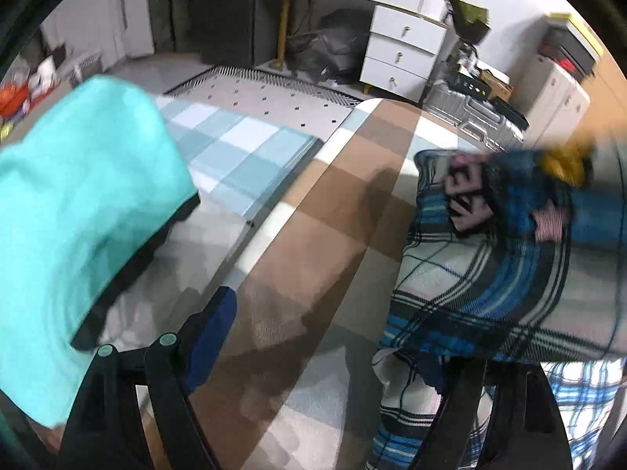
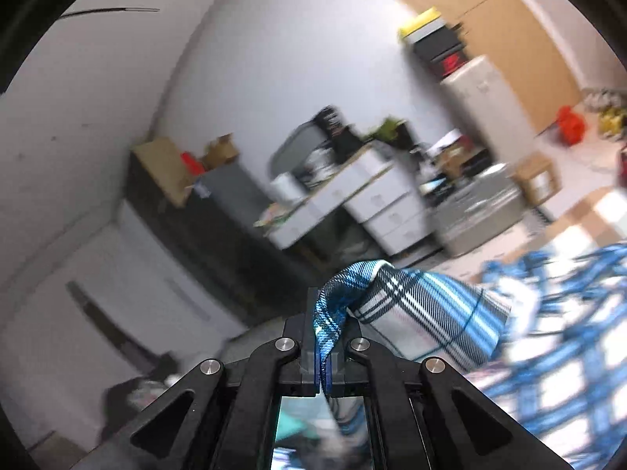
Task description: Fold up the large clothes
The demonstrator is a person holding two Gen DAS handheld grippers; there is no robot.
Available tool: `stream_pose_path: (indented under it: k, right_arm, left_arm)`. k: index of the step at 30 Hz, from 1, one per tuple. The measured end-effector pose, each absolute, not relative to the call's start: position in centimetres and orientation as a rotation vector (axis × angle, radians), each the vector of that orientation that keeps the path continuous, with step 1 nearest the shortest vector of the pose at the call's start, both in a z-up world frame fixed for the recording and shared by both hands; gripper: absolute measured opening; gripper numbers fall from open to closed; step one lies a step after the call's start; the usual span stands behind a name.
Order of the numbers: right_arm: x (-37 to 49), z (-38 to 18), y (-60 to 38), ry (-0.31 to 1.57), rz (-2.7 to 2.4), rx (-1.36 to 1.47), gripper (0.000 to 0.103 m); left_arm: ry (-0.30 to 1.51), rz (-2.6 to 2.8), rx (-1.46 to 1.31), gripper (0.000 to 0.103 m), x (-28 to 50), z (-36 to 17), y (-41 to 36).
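Right now the right gripper (image 2: 323, 352) pinches the plaid garment (image 2: 423, 313), trailing toward four o'clock; the left gripper (image 1: 333, 352) gapes empty, its right finger hidden behind that cloth.

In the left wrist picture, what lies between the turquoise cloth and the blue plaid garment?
Between the turquoise cloth and the blue plaid garment, the left wrist view shows only a bare checked brown-and-white bed cover.

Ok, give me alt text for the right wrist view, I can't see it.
The right gripper is shut on a bunched edge of blue plaid fabric, which trails away to the right. Behind it, blurred: a white drawer unit and a cluttered desk against a pale wall.
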State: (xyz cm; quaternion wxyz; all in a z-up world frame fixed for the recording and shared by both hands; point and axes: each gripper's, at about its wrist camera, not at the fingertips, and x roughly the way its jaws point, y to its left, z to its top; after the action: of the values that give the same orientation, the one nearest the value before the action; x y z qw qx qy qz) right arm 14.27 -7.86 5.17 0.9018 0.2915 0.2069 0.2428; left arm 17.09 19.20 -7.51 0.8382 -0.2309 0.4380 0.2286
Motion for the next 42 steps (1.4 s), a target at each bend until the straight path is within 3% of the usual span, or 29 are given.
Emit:
stream_pose_path:
  k: [7, 14, 20, 25, 27, 28, 29, 30, 32, 37, 39, 41, 42]
  right_arm:
    - [14.7, -3.5, -14.7, 0.567, 0.314, 0.532, 0.002]
    - [14.4, -14.2, -18.7, 0.839, 0.395, 0.841, 0.002]
    - [15.1, -19.4, -20.3, 0.996, 0.466, 1.156, 0.003]
    - [15.6, -20.4, -21.3, 0.968, 0.499, 1.241, 0.007]
    - [16.1, -20.1, -22.1, 0.923, 0.484, 1.268, 0.017]
    - [16.4, -19.7, -22.4, 0.898, 0.484, 1.256, 0.041]
    - [16.5, -19.2, -22.8, 0.856, 0.471, 1.263, 0.079]
    - [16.4, -18.9, -23.4, 0.804, 0.449, 1.283, 0.09]
    - [16.9, -18.5, -24.0, 0.806, 0.369, 1.285, 0.096]
    - [18.6, -18.1, -23.8, 0.882, 0.276, 1.26, 0.095]
    - [19.0, -16.9, -23.7, 0.877, 0.235, 1.188, 0.07]
    - [19.4, -15.1, -23.4, 0.882, 0.267, 1.073, 0.031]
    - [19.4, -14.2, -23.3, 0.865, 0.274, 1.016, 0.022]
  left_arm:
    - [0.916, 0.484, -0.444, 0.08, 17.1, -6.6, 17.8]
    - [0.916, 0.479, -0.449, 0.08, 17.8, -7.6, 19.1]
    - [0.922, 0.469, -0.468, 0.08, 17.6, -8.1, 19.6]
    - [0.96, 0.441, -0.54, 0.08, 17.5, -9.3, 20.9]
    - [0.965, 0.439, -0.535, 0.08, 17.4, -9.6, 20.9]
    - [0.967, 0.438, -0.532, 0.08, 17.4, -9.6, 20.8]
    - [0.969, 0.436, -0.535, 0.08, 17.3, -9.7, 20.9]
    - [0.97, 0.433, -0.543, 0.08, 17.3, -9.8, 20.9]
    - [0.972, 0.432, -0.543, 0.08, 17.3, -9.7, 20.9]
    - [0.975, 0.425, -0.54, 0.08, 17.3, -9.8, 20.8]
    - [0.974, 0.419, -0.545, 0.08, 17.2, -9.8, 21.0]
    - [0.977, 0.413, -0.541, 0.08, 17.3, -9.8, 21.1]
    - [0.978, 0.41, -0.538, 0.08, 17.3, -9.8, 21.1]
